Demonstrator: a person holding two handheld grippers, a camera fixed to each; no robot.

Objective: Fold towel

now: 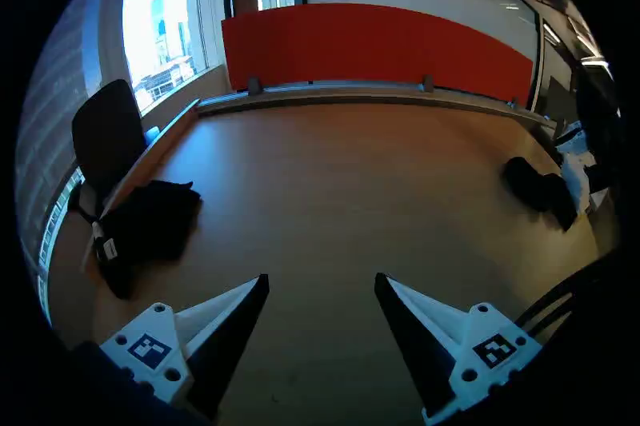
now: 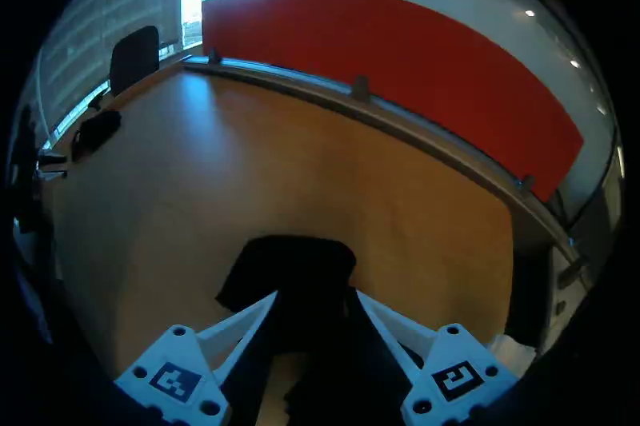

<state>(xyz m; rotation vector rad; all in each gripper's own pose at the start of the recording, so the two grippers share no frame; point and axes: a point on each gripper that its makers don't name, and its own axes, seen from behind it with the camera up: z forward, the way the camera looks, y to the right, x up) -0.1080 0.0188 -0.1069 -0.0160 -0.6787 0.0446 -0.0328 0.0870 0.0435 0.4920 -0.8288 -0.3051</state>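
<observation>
Right tool (image 2: 314, 293) is low over the table (image 2: 240, 154). Its fingers are partly apart, with the towel (image 2: 292, 266) bunched between them. Cannot tell if both fingers press on the cloth or just straddle it.

The towel is black and crumpled, not flat. Its near part sits in the finger gap. The rest spreads forward on the table, straight ahead of the right tool and a bit to its left. The long axis looks to run along the finger line, but the cloth is too dark to make out edges or corners.

Left tool (image 1: 321, 276) is wide open with nothing in it, hovering over bare table (image 1: 336, 186) and facing the red divider (image 1: 368, 42).

In the left gripper view, a dark bundle (image 1: 536, 186) lies well off to the right. It may be the same towel, not sure. Another dark pile (image 1: 152, 222) lies at the left table edge by a chair (image 1: 108, 134).

Judgement: the right tool is clearly the nearer one, right at the cloth. The left tool is well apart from any cloth. The fold has not begun. The next move likely needs the towel spread out, with the left tool brought over to take a second edge. The risk is pinching several layers of the dark bunch at once.
</observation>
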